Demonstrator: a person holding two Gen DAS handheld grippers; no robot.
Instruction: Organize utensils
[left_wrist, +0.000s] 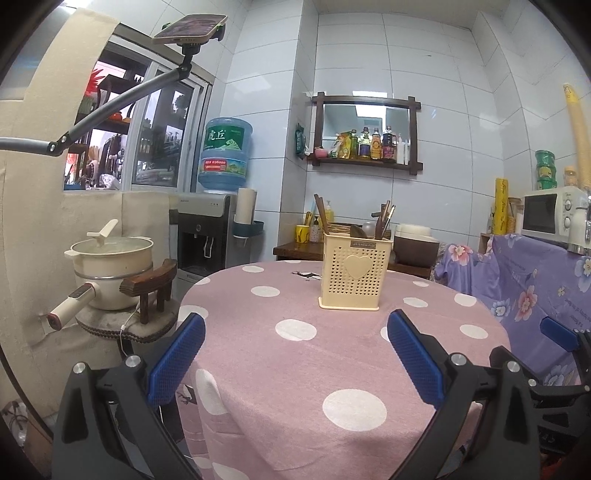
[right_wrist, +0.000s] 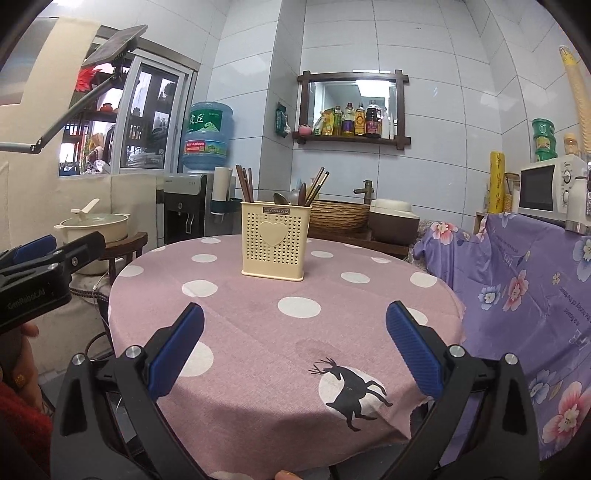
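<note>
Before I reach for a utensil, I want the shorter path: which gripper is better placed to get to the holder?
Probably the left gripper: the holder looks nearer in its view. Both, including the right gripper, have jaws open and empty.

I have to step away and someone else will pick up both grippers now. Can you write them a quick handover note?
Left gripper: jaws open, empty, held at the near edge of the round pink polka-dot table.
Right gripper: jaws open, empty, also at the near edge.
The cream perforated plastic utensil holder with a heart stands upright mid-table, with dark wooden chopsticks and spoons already in it.
No loose utensils show on the tablecloth. What is left cannot be told from these views.
</note>
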